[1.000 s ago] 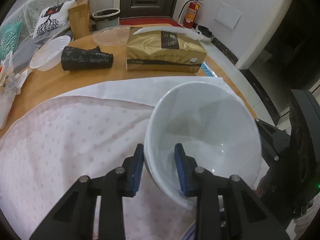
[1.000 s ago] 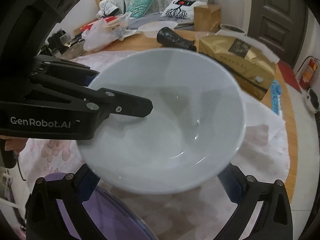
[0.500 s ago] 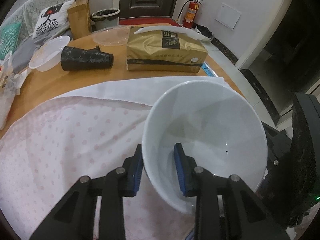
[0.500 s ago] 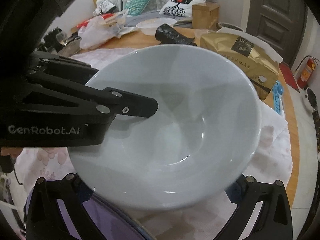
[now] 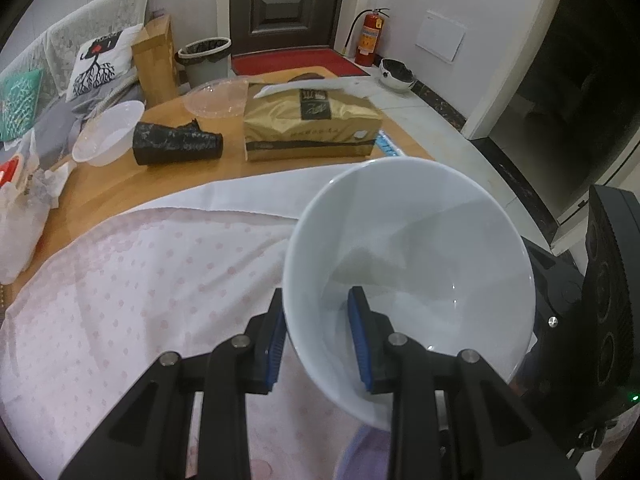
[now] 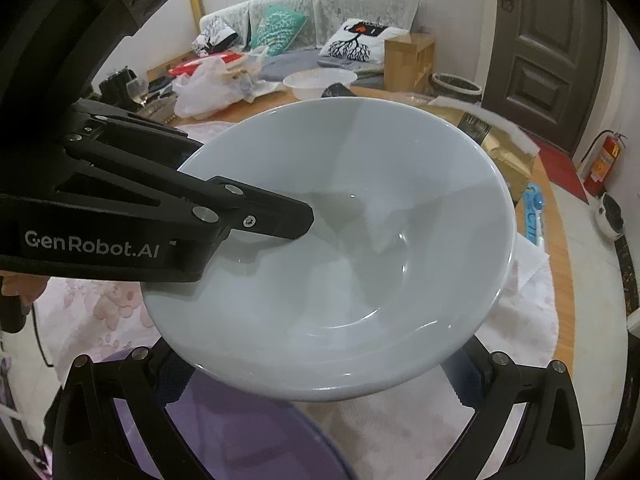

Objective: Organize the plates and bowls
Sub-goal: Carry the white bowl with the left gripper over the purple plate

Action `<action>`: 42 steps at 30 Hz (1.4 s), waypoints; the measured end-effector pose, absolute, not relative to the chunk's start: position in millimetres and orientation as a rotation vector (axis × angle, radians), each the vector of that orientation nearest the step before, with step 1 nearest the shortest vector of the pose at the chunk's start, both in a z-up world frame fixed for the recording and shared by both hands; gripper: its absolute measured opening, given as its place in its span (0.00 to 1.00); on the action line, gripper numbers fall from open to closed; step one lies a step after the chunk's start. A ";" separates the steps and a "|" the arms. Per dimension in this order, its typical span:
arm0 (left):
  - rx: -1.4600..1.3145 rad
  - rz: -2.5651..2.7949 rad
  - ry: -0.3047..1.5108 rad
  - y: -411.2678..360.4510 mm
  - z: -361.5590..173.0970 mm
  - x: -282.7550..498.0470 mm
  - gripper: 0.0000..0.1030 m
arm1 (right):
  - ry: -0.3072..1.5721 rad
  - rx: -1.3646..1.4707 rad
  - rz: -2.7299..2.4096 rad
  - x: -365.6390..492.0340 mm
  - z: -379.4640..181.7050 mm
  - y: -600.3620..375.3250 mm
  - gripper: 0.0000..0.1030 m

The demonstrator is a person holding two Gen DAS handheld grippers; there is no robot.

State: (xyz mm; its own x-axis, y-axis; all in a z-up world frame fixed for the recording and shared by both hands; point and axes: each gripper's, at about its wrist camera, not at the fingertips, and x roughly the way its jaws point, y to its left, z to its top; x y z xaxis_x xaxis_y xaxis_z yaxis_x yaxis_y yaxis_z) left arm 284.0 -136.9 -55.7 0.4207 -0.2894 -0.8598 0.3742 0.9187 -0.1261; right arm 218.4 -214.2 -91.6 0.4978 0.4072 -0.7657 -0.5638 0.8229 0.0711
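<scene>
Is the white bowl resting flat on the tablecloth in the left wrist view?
No. The white bowl is tilted and lifted, its rim pinched by the left gripper above the tablecloth.

text: "GenRobot.AI" | colour: white on black | on: side of left gripper (image 6: 276, 224) body | other print: gold package (image 5: 312, 126) label unreadable

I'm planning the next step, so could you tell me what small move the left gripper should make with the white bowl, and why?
Probably carry the bowl down over the purple plate. The left gripper pinches its rim, tilted, above the cloth; the right gripper waits open beneath.
</scene>
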 end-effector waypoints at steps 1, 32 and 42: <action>0.094 -0.418 1.053 -138.3 -52.3 279.5 0.26 | 0.862 -0.199 0.590 213.4 -88.1 -215.3 0.98; 0.139 -0.409 1.052 -144.2 -45.6 135.7 0.26 | 0.878 -0.229 0.632 77.2 -85.0 -217.6 0.98; 0.104 -0.428 1.074 -143.9 -65.1 135.5 0.26 | 0.908 -0.238 0.628 75.4 -101.9 -220.4 0.98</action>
